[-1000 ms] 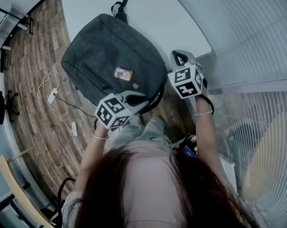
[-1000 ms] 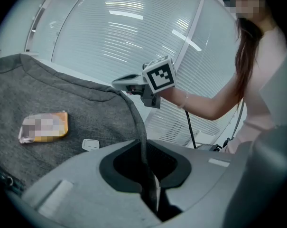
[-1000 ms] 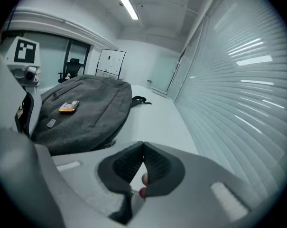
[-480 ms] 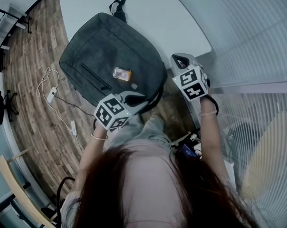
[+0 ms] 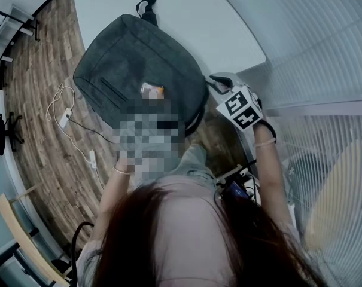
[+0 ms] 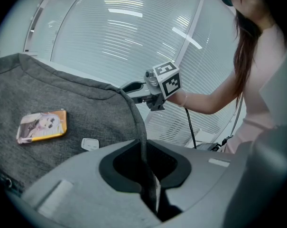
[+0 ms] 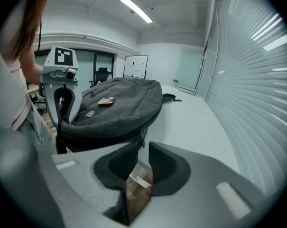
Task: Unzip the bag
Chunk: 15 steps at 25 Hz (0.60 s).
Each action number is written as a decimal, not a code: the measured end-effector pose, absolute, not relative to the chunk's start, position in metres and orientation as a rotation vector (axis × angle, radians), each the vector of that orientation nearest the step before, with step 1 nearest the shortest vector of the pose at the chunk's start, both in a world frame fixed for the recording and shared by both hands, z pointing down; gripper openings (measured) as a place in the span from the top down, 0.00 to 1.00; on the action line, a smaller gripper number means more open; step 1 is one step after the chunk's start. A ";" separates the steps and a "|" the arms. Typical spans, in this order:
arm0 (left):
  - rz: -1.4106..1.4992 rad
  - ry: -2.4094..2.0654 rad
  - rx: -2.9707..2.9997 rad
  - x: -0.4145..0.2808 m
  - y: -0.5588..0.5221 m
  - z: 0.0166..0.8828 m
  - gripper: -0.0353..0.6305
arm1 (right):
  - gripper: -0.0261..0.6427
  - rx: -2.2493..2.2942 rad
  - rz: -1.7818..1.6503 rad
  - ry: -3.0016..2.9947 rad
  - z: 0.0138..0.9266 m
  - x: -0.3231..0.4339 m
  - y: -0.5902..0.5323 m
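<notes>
A dark grey backpack (image 5: 139,64) lies flat on the white table (image 5: 186,17), with an orange picture tag (image 5: 152,90) on its front. In the head view a mosaic patch hides my left gripper at the bag's near edge. In the left gripper view, my left gripper (image 6: 144,148) is shut on a raised grey edge of the bag (image 6: 62,99) that runs between its jaws. My right gripper (image 5: 215,81) sits at the bag's right corner. Its jaws (image 7: 142,148) stand slightly apart, just short of the zipper pull (image 7: 142,136), with nothing pressed between them.
The table's near edge is just under the bag, with wood floor (image 5: 43,130) below it. A white charger and cables (image 5: 66,119) lie on the floor at left. Slatted blinds (image 5: 324,52) close off the right side. A chair (image 5: 13,232) stands at bottom left.
My right gripper has swung left and turned in toward the bag's right corner. The bag has shifted a little up and left. My left gripper stays at the near edge.
</notes>
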State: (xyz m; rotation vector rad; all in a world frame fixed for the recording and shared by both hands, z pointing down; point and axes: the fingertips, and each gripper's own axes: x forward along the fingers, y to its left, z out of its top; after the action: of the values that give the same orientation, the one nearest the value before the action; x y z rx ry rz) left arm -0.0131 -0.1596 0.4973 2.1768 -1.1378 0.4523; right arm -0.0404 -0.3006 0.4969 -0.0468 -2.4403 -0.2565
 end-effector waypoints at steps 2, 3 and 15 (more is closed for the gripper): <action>0.455 -1.135 2.176 -0.013 -0.159 0.497 0.88 | 0.85 -0.073 -0.268 -2.445 0.496 -0.042 -0.300; 0.457 -1.134 2.175 -0.013 -0.159 0.497 0.88 | 0.84 -0.090 -0.274 -2.447 0.495 -0.043 -0.300; 0.461 -1.095 2.155 -0.013 -0.161 0.501 0.88 | 0.94 -0.342 -0.445 -2.362 0.500 -0.054 -0.297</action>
State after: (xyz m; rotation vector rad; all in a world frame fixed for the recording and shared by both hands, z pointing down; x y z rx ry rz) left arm -0.0131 -0.1606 0.5009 2.1550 -1.0951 0.4607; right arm -0.0537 -0.2974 0.4998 -0.3424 -2.3623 -0.4446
